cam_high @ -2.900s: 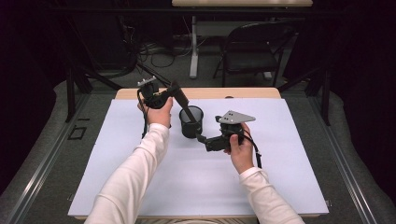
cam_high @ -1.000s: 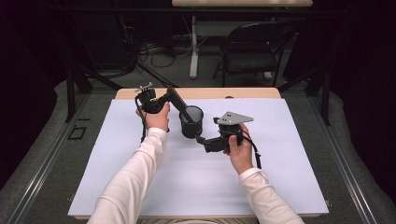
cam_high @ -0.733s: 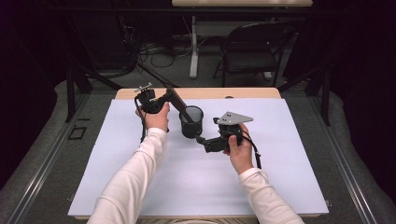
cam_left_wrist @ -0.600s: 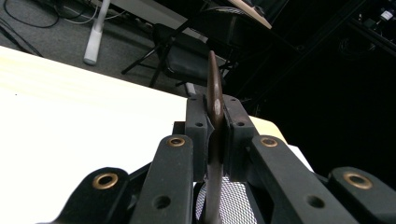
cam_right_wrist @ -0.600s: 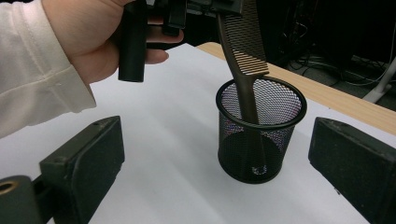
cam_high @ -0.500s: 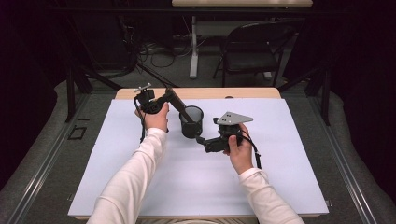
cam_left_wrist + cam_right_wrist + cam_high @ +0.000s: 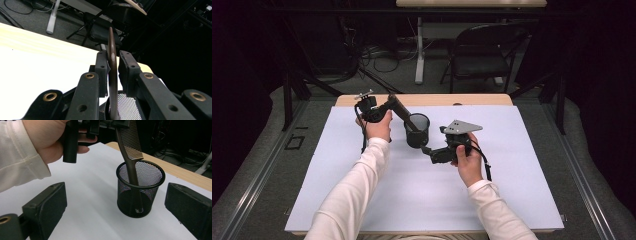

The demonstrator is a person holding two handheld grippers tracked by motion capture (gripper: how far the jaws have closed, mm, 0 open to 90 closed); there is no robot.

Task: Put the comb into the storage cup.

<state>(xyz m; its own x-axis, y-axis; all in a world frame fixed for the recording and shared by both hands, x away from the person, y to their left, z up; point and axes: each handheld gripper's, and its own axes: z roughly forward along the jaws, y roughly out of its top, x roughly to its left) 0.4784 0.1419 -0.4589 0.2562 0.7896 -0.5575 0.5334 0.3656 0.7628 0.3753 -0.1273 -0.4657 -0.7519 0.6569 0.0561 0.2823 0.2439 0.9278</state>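
Observation:
A brown comb (image 7: 406, 116) leans with its handle down inside a black mesh cup (image 7: 417, 131) on the white sheet. My left gripper (image 7: 393, 103) reaches in from the left and straddles the comb's toothed upper part. In the left gripper view the comb (image 7: 111, 57) stands edge-on between the pads; the jaws have just been opening, and a thin gap shows at the right pad. My right gripper (image 7: 428, 150) lies low to the cup's right, open wide. Its view shows the cup (image 7: 138, 192) and comb (image 7: 132, 147) beyond its spread jaws, untouched.
The white sheet (image 7: 512, 165) covers most of the wooden table (image 7: 472, 99). A black chair (image 7: 482, 55) and a white table leg (image 7: 419, 55) stand on the floor beyond the far edge, with cables near them.
Since the earliest frame my left hand has sunk a little with the comb. Over the last second neither hand has visibly moved in the high view.

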